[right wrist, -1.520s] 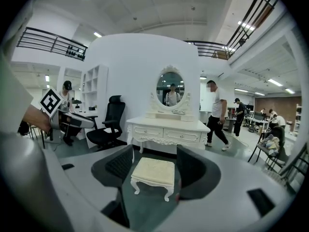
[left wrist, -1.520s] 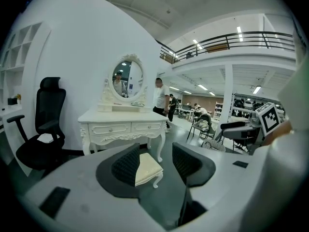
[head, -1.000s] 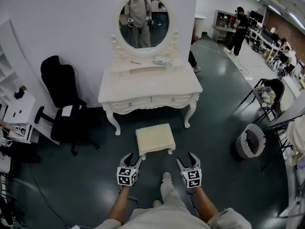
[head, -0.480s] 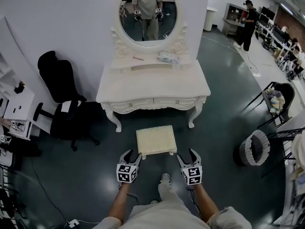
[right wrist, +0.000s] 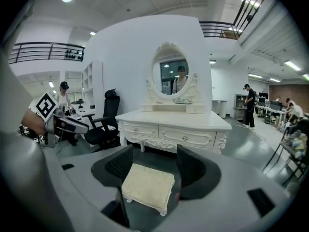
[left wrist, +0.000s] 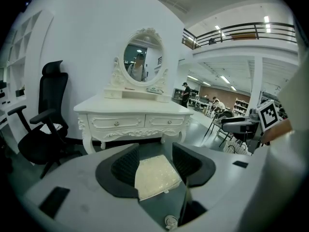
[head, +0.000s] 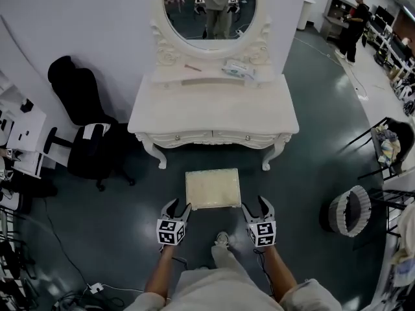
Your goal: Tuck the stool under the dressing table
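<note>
The cream cushioned stool (head: 213, 188) stands on the dark floor just in front of the white dressing table (head: 214, 109), outside its leg space. My left gripper (head: 176, 206) hovers open at the stool's near left corner. My right gripper (head: 255, 204) hovers open at the near right corner. Neither has anything between its pads, and I cannot tell whether they touch the stool. In the left gripper view the stool (left wrist: 157, 175) shows beyond the spread jaws of that gripper (left wrist: 155, 166). The right gripper view also shows the stool (right wrist: 147, 187) past its gripper (right wrist: 153, 166), with the table (right wrist: 174, 124) behind.
A black office chair (head: 84, 128) stands left of the table and a white desk (head: 23, 141) at the far left. A wire bin (head: 350, 211) and a folding chair (head: 389, 148) are at the right. My foot (head: 222, 240) is behind the stool. An oval mirror (head: 211, 5) tops the table.
I have come closer to the dressing table. Both grippers have advanced with me and sit at the stool's near corners. The stool seems to keep its place before the table.
</note>
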Tool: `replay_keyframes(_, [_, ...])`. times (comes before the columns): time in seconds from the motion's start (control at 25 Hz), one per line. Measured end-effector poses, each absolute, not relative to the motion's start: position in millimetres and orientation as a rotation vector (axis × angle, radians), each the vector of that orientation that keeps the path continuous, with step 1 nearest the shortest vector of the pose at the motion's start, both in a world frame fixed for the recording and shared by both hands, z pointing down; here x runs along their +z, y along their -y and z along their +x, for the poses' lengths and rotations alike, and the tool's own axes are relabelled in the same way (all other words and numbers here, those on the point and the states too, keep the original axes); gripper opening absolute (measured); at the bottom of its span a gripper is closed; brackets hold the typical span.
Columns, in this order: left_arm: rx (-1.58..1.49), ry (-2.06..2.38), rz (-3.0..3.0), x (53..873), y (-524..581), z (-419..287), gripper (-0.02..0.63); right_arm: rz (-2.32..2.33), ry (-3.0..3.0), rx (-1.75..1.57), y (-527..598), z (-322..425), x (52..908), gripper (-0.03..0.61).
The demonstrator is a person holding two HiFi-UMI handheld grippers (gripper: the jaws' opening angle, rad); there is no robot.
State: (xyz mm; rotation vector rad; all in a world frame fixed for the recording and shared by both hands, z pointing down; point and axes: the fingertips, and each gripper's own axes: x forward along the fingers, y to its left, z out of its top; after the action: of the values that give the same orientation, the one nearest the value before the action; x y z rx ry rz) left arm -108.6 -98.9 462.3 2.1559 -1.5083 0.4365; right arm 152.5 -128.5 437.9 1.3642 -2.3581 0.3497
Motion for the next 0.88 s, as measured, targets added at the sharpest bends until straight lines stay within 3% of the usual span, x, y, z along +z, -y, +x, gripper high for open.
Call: replay_keyframes(0.88, [0.509,1.493,2.052,544.9,101.9,-118.0,0.193,1.239,2.326,0.441,144.9,139.0,528.2,0.271])
